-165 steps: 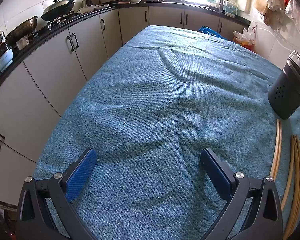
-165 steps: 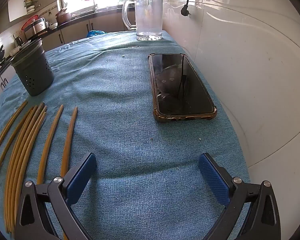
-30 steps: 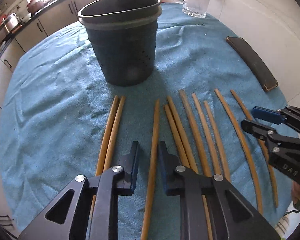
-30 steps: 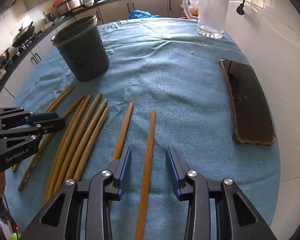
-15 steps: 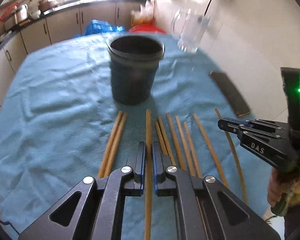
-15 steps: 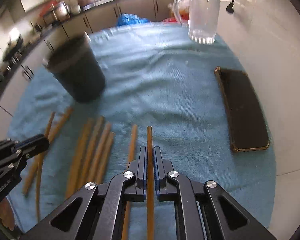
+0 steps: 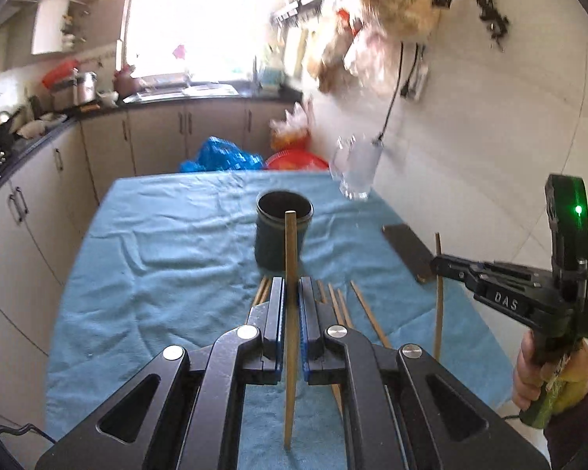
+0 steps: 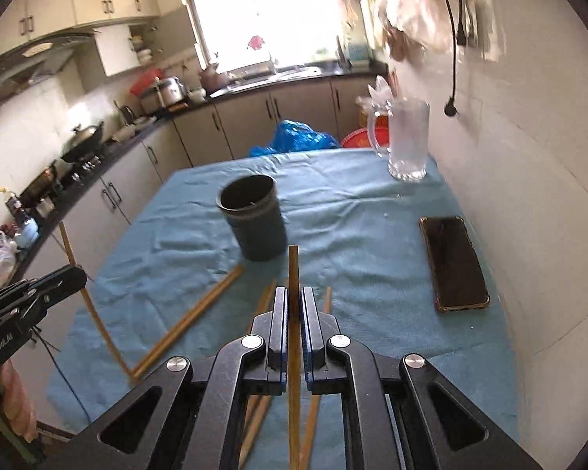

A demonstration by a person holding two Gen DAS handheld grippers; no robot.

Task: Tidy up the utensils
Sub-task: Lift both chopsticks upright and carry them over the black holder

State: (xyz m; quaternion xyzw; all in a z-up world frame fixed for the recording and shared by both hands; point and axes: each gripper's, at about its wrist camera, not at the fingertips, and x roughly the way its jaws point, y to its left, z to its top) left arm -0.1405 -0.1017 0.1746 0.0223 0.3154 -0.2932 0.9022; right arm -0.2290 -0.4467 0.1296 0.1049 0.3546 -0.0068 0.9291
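Note:
My left gripper is shut on a bamboo chopstick and holds it lifted above the table, its tip pointing toward the dark utensil holder. My right gripper is shut on another chopstick, also lifted; it shows in the left wrist view too. The holder stands upright on the blue cloth. Several chopsticks still lie on the cloth in front of it. The left gripper appears at the left edge of the right wrist view.
A black phone lies at the right of the table near the wall. A glass jug stands at the far right corner. The blue cloth covers the table. Kitchen cabinets run along the left and back.
Both grippers have risen from the table, each lifting its clamped chopstick; the view now looks down on the holder from higher up.

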